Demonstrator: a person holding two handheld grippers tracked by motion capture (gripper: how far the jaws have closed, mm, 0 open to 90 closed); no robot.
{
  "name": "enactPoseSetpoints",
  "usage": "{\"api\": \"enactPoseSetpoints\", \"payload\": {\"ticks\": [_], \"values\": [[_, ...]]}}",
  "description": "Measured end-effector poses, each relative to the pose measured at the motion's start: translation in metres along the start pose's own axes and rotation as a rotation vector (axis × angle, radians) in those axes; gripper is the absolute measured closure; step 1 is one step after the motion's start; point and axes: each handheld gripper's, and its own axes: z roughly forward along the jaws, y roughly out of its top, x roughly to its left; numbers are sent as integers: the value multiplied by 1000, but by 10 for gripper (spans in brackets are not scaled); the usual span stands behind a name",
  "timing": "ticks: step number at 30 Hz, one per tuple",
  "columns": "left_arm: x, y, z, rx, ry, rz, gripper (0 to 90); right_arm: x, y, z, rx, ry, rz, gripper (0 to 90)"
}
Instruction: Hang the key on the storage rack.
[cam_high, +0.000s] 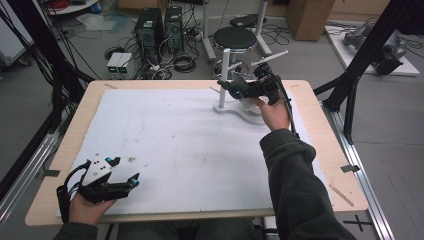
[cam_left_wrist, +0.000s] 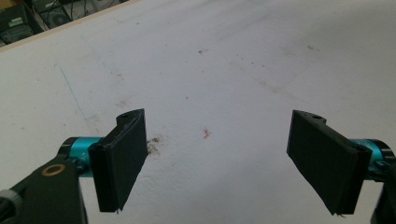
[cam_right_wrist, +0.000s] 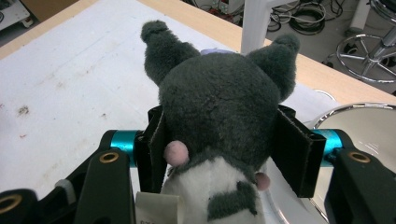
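Plush toy (cam_right_wrist: 217, 107): soft, light, compressible | held over white stand (cam_high: 235, 111) at far tabletop (cam_high: 320, 150) | right gripper (cam_right_wrist: 219, 149) jaws clamped on its head, best gripped there | left gripper (cam_left_wrist: 224, 158) jaws wide open, nothing held

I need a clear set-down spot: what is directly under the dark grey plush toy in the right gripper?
Under the dark grey plush toy, held by the right gripper, lies the glossy white stand base on the white table mat. The toy's body and the jaws cover the spot directly below.
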Motion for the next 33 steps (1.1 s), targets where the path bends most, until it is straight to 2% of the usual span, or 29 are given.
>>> {"api": "enactPoseSetpoints", "payload": {"ticks": [19,21,25,28,33], "values": [[0,0,0,0,-1,-2,207,-2,-3,3,37,-11,10,419],[0,0,0,2,-1,1,207,-3,-7,3,24,-11,18,419],[-1,0,0,1,0,-1,207,-8,-17,9,53,-5,31,419],[-1,0,0,2,-1,-3,207,-10,-20,11,44,-9,41,419],[0,0,0,6,1,2,207,-9,-22,14,48,-13,32,418]]}}
